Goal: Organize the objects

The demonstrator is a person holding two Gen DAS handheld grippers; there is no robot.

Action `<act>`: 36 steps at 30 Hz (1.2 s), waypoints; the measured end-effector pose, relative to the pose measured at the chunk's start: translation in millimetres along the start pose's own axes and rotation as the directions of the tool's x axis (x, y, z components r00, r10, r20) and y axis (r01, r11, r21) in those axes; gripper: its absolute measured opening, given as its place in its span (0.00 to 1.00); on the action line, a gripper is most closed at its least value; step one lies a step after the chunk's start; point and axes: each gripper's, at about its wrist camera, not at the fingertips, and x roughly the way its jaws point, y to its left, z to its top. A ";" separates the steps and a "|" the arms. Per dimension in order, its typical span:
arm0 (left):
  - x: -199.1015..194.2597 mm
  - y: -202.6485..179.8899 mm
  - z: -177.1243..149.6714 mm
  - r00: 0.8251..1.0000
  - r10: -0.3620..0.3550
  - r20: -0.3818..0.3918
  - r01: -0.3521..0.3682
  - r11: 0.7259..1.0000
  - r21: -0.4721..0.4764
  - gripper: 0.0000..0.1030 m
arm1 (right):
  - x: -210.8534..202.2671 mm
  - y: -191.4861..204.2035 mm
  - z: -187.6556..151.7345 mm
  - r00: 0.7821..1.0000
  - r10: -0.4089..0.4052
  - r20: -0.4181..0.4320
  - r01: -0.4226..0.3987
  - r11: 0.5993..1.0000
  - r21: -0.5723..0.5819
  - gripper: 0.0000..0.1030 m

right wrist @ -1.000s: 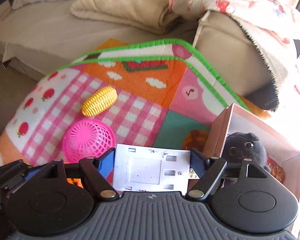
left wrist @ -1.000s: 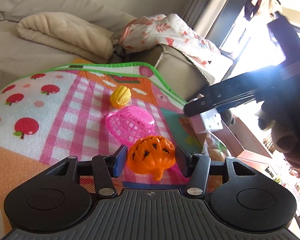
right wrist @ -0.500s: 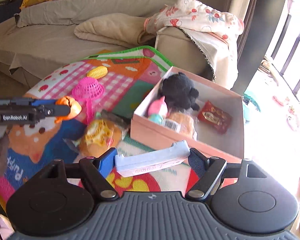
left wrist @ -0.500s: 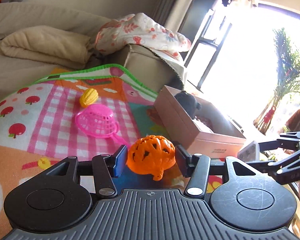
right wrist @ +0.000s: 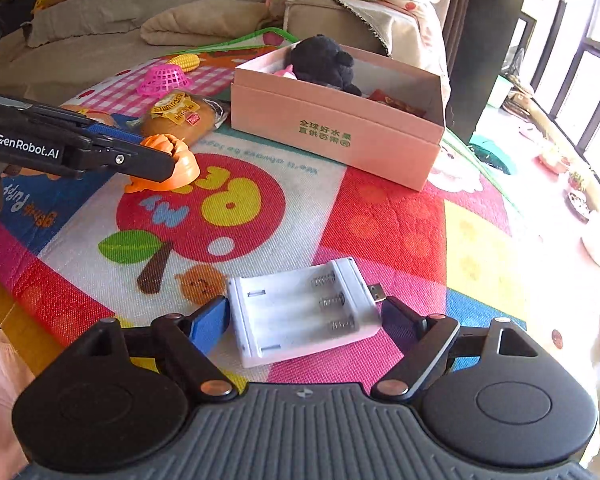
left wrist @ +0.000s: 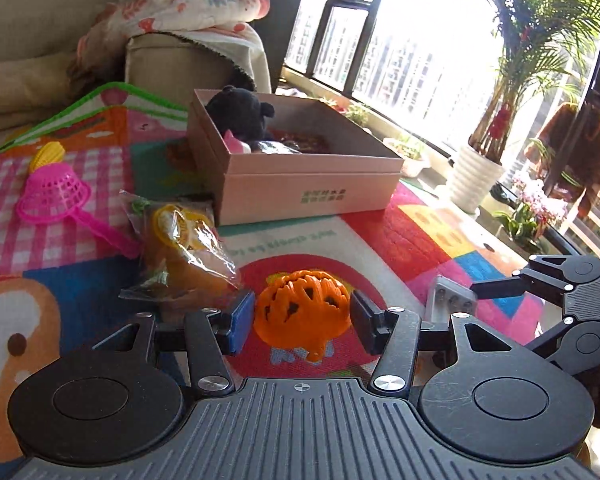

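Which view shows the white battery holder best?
The right wrist view: the battery holder lies on the mat, spring slots and plug visible, between the opening right gripper. The left wrist view shows only one end.

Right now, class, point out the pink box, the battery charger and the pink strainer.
pink box (right wrist: 332,132), right wrist view, front wall.
battery charger (right wrist: 300,312), right wrist view, open tray.
pink strainer (left wrist: 56,194), left wrist view, mesh bowl.

"GenRobot.AI" on left claw (right wrist: 172,164) arm, green Chinese print on pink box (right wrist: 340,136), upside-down "My" on play mat (right wrist: 380,220)
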 end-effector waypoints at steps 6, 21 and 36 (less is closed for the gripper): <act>1.2 -12.0 -5.6 0.999 0.046 -0.022 -0.044 0.997 0.056 0.52 | -1.5 -17.5 -7.5 1.000 0.028 0.010 -0.029 0.980 0.198 0.97; 4.9 -25.9 -17.8 0.994 0.104 -0.044 -0.093 0.976 0.198 0.53 | 12.0 -4.0 8.1 0.998 0.036 0.042 -0.047 0.950 0.309 0.88; 7.3 -16.8 -26.1 0.995 0.078 -0.055 -0.067 0.982 0.179 0.55 | 20.4 7.1 11.1 0.999 -0.034 0.033 0.028 0.984 0.177 0.88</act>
